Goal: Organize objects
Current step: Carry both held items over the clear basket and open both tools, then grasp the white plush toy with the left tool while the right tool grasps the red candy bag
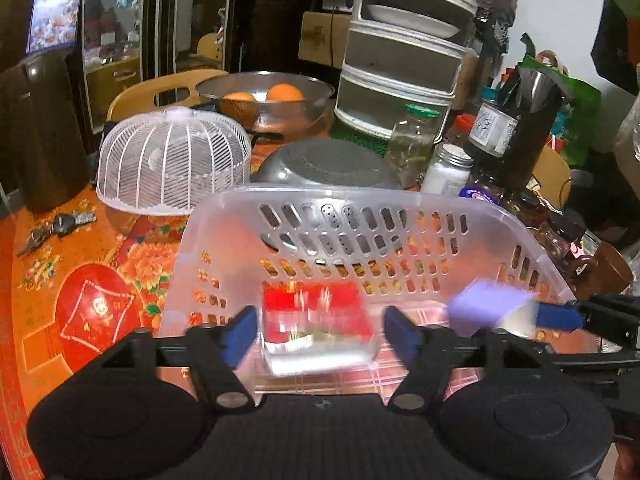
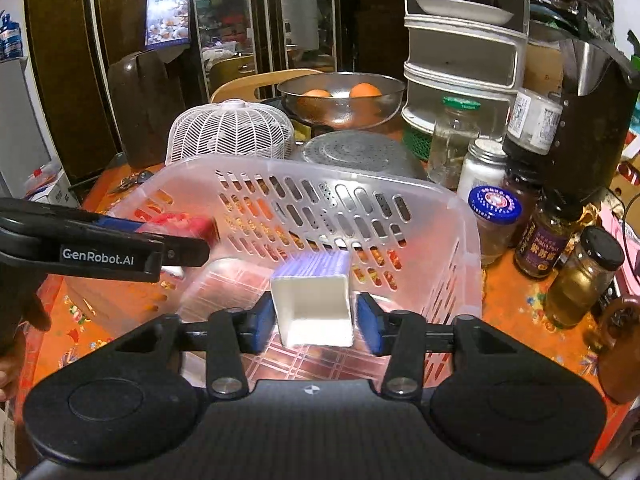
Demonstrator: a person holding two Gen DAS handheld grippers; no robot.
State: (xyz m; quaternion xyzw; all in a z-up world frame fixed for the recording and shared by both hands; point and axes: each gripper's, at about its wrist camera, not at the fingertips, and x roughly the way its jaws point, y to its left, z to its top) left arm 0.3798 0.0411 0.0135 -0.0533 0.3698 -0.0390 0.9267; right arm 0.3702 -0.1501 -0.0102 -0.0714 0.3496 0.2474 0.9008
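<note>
A clear plastic basket stands on the orange flowered table. My left gripper is over the basket, its blue pads spread apart, with a blurred red and white box between them and clear of both; the box looks loose. In the right wrist view the same box shows beside the left gripper's fingers. My right gripper is over the basket's right part with a purple and white box between its pads, a small gap on each side. That box also shows in the left wrist view.
Behind the basket lie an upturned grey colander, a white mesh food cover and a steel bowl of oranges. Jars and bottles crowd the right side. Keys and a red round lid lie left.
</note>
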